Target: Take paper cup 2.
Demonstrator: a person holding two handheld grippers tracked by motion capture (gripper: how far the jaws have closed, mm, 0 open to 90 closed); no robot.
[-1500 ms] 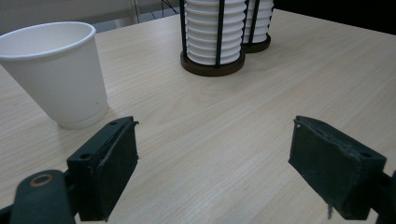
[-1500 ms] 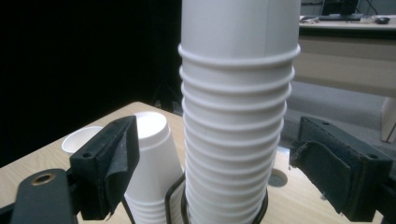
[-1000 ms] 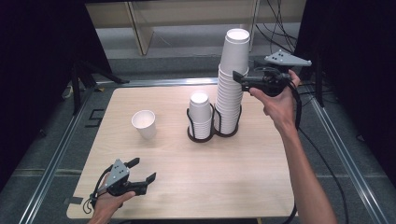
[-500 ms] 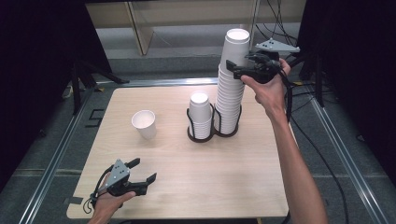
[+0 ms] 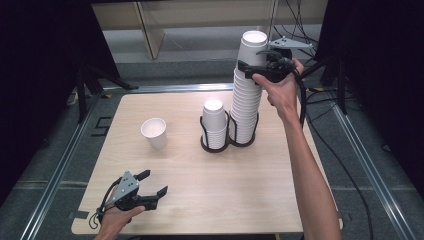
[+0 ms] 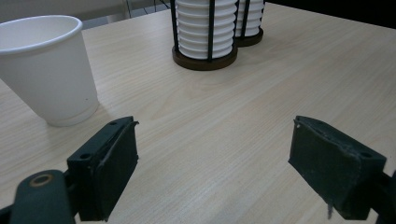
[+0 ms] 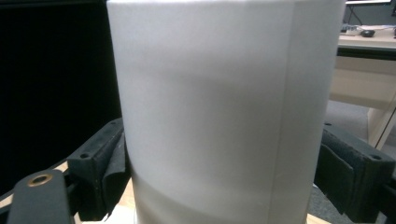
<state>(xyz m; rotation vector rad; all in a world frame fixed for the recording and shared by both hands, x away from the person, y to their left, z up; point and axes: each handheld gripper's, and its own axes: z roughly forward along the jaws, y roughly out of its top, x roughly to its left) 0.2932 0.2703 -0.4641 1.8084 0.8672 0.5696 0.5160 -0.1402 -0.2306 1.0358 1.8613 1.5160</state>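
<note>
My right gripper (image 5: pixel 248 57) straddles the top cup (image 7: pixel 219 107) of the tall stack (image 5: pixel 246 105), jaws spread beside it, not yet pinching. My left gripper (image 5: pixel 150 186) rests spread and empty on the wooden table (image 5: pixel 210 185). Two stacks stand in the holder, one loose cup (image 5: pixel 154 133) beside them; dark floor lies around.

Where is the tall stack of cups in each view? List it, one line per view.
High view: tall stack of cups right of centre.
Left gripper view: top edge, behind the short stack.
Right gripper view: top cup, centre, between jaws.
Shared landmark: black holder.
</note>
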